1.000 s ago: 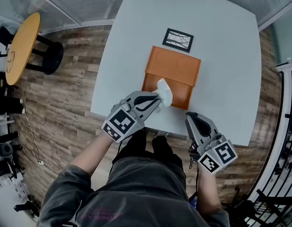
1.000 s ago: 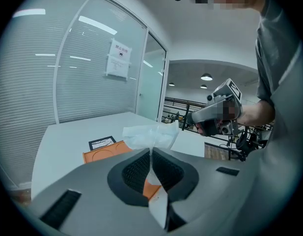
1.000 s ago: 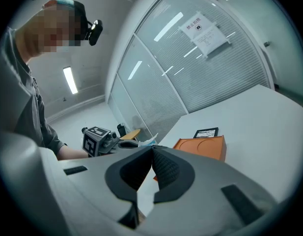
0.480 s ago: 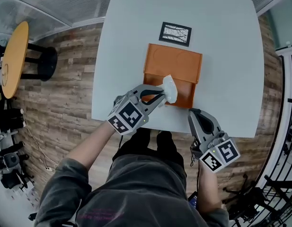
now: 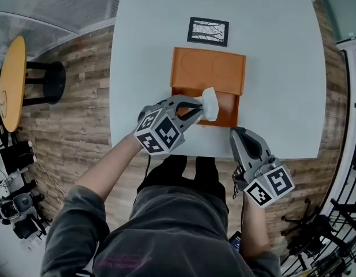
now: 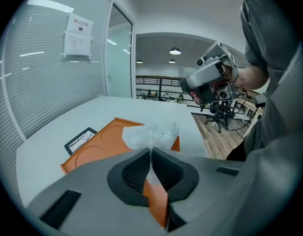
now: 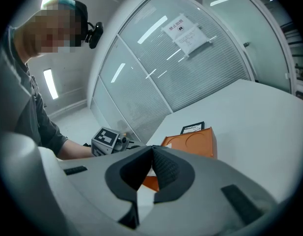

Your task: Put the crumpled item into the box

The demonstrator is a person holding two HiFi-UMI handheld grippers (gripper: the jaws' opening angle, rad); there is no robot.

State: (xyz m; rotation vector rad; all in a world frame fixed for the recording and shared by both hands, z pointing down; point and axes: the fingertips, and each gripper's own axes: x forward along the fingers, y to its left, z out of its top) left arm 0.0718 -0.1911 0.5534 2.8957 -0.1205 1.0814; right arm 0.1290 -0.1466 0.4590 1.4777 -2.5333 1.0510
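Left gripper shift: since 1 s ago the left gripper point(image 5: 198, 106) has carried the crumpled white wad point(image 5: 210, 103) from the orange box's point(image 5: 208, 74) near-left corner to above its near, open half.
Left gripper grasp: its 2 jaws are clamped on the wad's lower edge, and the thin, half-see-through bulk stands out past the tips.
Left arm pose: the forearm reaches in from the box's near-left side, with the gripper roughly level and pointing across the box's near rim.
Crumpled wad: it is in the air over the box's near compartment, not yet resting inside.
Orange box: it sits on the white table point(image 5: 281, 68); its far part is a flat panel with 2 round recesses, and a framed branch picture point(image 5: 208, 31) lies just beyond it.
Step done well: I would lower the tips further into the box before letting go, since so light a wad could cling to a pad or drift over the rim.
Right gripper: the right gripper point(image 5: 238, 134) is closed on nothing, just off the box's near-right corner, pointing toward it.
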